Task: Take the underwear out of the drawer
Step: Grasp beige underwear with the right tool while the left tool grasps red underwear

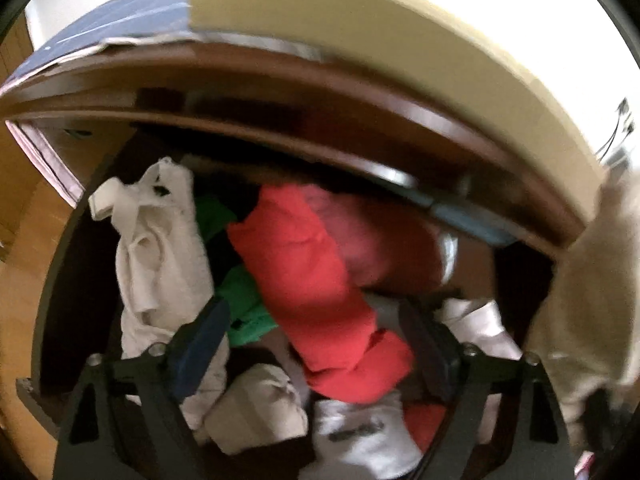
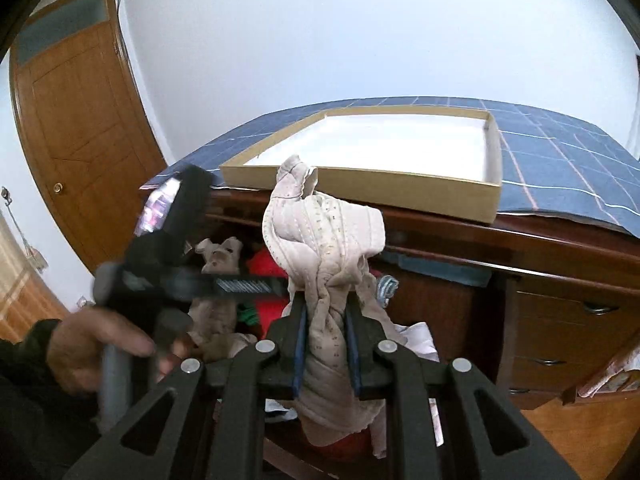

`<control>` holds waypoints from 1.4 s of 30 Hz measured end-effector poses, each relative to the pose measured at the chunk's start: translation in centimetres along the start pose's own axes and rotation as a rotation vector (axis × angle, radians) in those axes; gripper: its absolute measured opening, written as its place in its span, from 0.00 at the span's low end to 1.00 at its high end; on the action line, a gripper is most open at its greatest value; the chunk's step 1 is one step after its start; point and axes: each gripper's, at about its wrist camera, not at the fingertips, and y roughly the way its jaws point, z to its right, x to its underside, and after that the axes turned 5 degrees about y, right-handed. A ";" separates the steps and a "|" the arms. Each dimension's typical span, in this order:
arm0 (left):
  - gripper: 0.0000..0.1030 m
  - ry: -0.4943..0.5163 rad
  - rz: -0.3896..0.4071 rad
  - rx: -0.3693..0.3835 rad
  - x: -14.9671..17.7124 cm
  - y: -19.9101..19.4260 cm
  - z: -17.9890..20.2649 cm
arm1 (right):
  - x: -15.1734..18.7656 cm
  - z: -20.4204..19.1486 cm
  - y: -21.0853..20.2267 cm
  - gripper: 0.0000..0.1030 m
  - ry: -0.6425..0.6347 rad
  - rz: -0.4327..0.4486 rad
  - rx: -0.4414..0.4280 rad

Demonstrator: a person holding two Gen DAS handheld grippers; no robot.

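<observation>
The open drawer [image 1: 72, 280] of a dark wooden dresser holds a heap of clothes: a red garment [image 1: 316, 276], a white one [image 1: 156, 248], a green one [image 1: 244, 304] and pale rolled pieces [image 1: 256, 404]. My left gripper [image 1: 316, 320] is open just above the red garment, with its fingers on either side of it. My right gripper [image 2: 326, 320] is shut on a beige pair of underwear [image 2: 324, 236] and holds it up above the drawer, in front of the dresser top. The same beige cloth shows at the right edge of the left wrist view [image 1: 592, 280].
A shallow cardboard box [image 2: 360, 184] with a white inside sits on a blue checked cloth [image 2: 560, 152] on the dresser top. Closed drawers with handles [image 2: 576, 332] are to the right. A wooden door [image 2: 80, 120] stands at the left. A hand holds the left gripper's handle [image 2: 100, 344].
</observation>
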 end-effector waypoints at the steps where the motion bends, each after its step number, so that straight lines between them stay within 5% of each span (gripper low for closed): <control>1: 0.86 -0.012 0.008 0.012 -0.2 -0.6 -0.5 | 0.2 0.2 0.2 0.18 0.005 -0.001 0.005; 6: 0.89 -0.090 0.059 0.019 -0.1 -3.4 -2.2 | 0.6 1.1 0.6 0.18 0.046 -0.013 0.002; 10: 0.89 -0.004 0.092 0.024 0.4 -4.0 0.6 | 0.8 1.4 0.7 0.18 0.050 -0.017 -0.004; 13: 0.89 0.039 0.022 0.027 0.6 -2.2 1.4 | 0.6 1.8 0.9 0.18 0.039 -0.017 0.001; 17: 0.78 -0.028 -0.114 -0.002 0.6 1.9 0.5 | 0.6 2.2 0.7 0.19 0.056 -0.012 0.004; 27: 0.77 -0.053 -0.162 -0.095 -0.4 6.3 1.1 | 1.0 2.2 0.8 0.19 0.077 -0.015 -0.019; 30: 0.70 -0.066 -0.185 -0.056 -1.1 7.3 0.9 | 1.1 2.3 0.9 0.19 0.089 -0.021 -0.013; 32: 0.52 -0.049 -0.200 -0.004 -1.3 8.0 0.8 | 1.0 2.5 0.9 0.19 0.107 -0.019 -0.010; 42: 0.42 0.039 -0.135 0.120 -0.7 5.8 -1.2 | 0.8 3.2 -0.1 0.19 0.255 0.048 -0.014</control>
